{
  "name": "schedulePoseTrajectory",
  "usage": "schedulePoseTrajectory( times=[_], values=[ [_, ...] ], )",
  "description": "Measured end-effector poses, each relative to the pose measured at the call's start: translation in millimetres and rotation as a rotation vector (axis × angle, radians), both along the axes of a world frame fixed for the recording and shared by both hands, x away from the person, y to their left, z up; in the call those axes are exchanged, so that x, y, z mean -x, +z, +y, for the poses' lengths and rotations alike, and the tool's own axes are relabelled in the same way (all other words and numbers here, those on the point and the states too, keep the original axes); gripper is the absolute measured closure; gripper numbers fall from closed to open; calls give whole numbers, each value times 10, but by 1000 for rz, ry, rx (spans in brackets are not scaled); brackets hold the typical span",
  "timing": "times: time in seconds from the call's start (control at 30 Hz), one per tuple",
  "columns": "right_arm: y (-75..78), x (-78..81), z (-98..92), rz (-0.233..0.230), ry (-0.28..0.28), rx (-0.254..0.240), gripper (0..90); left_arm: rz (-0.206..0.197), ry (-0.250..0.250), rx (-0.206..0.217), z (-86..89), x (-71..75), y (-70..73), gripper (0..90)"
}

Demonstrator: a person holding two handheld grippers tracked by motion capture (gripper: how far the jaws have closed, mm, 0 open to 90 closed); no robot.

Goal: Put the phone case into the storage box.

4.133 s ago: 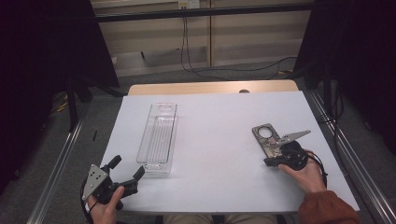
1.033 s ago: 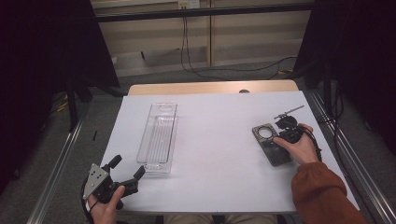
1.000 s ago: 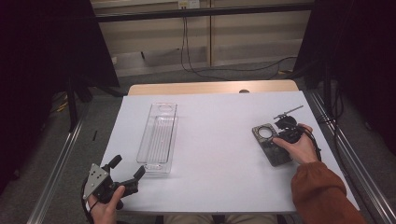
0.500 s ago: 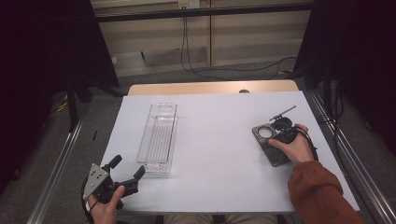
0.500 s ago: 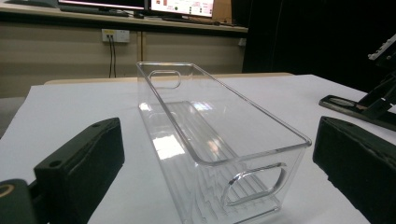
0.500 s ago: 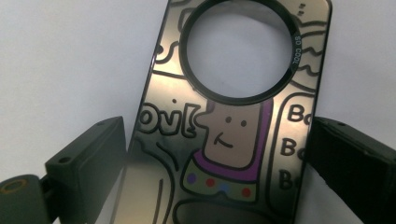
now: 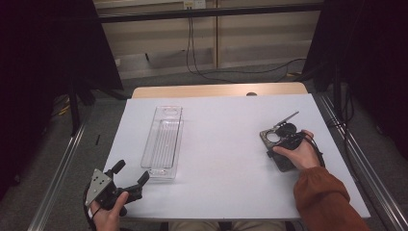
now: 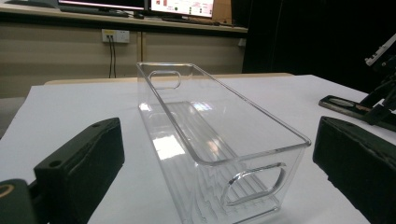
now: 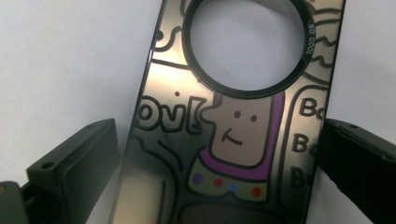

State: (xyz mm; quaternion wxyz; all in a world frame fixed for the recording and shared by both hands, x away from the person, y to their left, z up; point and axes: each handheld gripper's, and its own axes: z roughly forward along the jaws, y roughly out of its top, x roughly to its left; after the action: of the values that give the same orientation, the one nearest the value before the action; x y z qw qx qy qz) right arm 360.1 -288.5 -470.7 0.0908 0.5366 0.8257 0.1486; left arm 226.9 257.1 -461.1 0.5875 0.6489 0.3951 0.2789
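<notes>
Now, line by line:

Right gripper [image 7: 287, 140]: set down over the phone case, at the right side of the table, in the person's right hand [image 7: 299, 154]. In the right gripper view its two black jaws stand wide apart, one on each side of the case; the right jaw lies at the case's edge and the left jaw has a sliver of white paper between it and the case. They have not closed on it.

Phone case [image 9: 233, 121]: lies flat on the white paper, a dark glossy slab with a large round hole near its far end. Around the hole runs a black ring with small lettering. Its face carries a cartoon figure with a smiling face, a purple outline and a row of coloured dots, plus bubble letters at both sides. In the high view it lies at an angle under the hand.

Left gripper [image 7: 131, 179]: held low at the table's near left corner, jaws spread wide and gripping nothing. It points at the near end of the clear bin.

Clear bin [image 7: 162, 140]: long, transparent, open-topped, with a cut-out handle at each short end; stands upright left of centre, well apart from the phone case.

Table [image 7: 226, 192]: covered with white paper.
</notes>
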Motion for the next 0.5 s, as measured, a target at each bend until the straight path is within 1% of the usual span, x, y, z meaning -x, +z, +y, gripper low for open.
schedulePoseTrajectory(
  times=[0.17,0.2,0.3,0.4,0.43,0.47,0.5],
  values=[
    [-2,0,-4,2,-4,-1,0,0,0,7,-5,2,0,22],
    [1,2,1,8,-14,1,0,-1,0,8,-7,2,0,22],
    [-8,0,12,3,-17,-3,0,-1,0,9,-7,3,0,22],
    [-5,4,14,5,-20,1,3,-1,0,8,-10,4,0,22],
    [7,4,13,12,-19,14,6,-1,0,9,-12,4,0,22],
    [8,4,14,14,-19,14,12,-1,3,5,-10,4,0,22],
    [10,1,11,10,-7,20,21,0,1,0,-8,4,1,22]
  ],
)
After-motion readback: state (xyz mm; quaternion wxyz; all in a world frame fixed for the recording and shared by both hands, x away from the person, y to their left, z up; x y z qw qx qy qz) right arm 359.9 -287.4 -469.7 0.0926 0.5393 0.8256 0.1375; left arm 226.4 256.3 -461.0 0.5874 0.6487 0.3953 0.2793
